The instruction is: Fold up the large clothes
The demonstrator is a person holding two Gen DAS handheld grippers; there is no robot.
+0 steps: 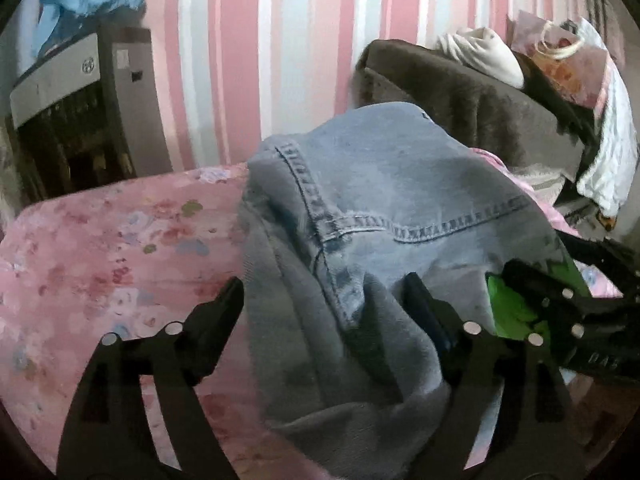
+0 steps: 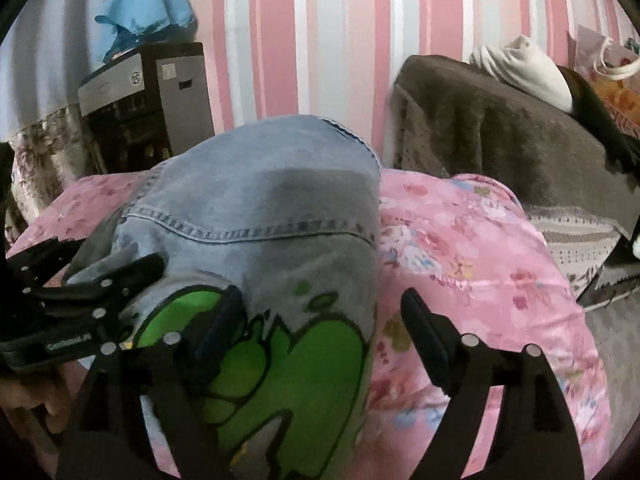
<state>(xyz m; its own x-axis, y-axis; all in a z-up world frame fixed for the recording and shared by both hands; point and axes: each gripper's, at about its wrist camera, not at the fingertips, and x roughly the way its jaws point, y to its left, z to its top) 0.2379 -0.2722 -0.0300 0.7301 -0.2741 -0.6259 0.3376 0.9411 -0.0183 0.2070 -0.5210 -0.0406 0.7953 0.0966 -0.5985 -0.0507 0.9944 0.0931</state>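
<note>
Folding looks mid-way: the light-blue denim garment (image 1: 372, 200), probably jeans with a green graffiti print (image 2: 280, 380), lies bunched on the pink floral bedspread (image 1: 100, 248), near the striped wall (image 1: 248, 40). The left claw (image 1: 324, 300) stands wide apart, with a loose denim fold lying between its fingers, not pinched. The right claw (image 2: 322, 312) is also apart; its left finger sits over the green print and its right finger over bare bedspread, so it straddles the garment's right edge without gripping. Neither claw holds cloth, which fits a fold just laid down and let go. In the right wrist view, the left claw shows at the left edge, just beside the denim, so both tools flank the near end of the pile.

The denim is humped and uneven, with a stitched seam (image 2: 248, 236) running across the top layer; it likely needs flattening or another fold. A brown blanket (image 2: 500, 120) with a white bundle (image 2: 528, 72) on top sits well apart to the right, and a black-and-grey cabinet (image 2: 160, 92) with blue cloth (image 2: 148, 8) on top stands at the left; both are out of the way.
</note>
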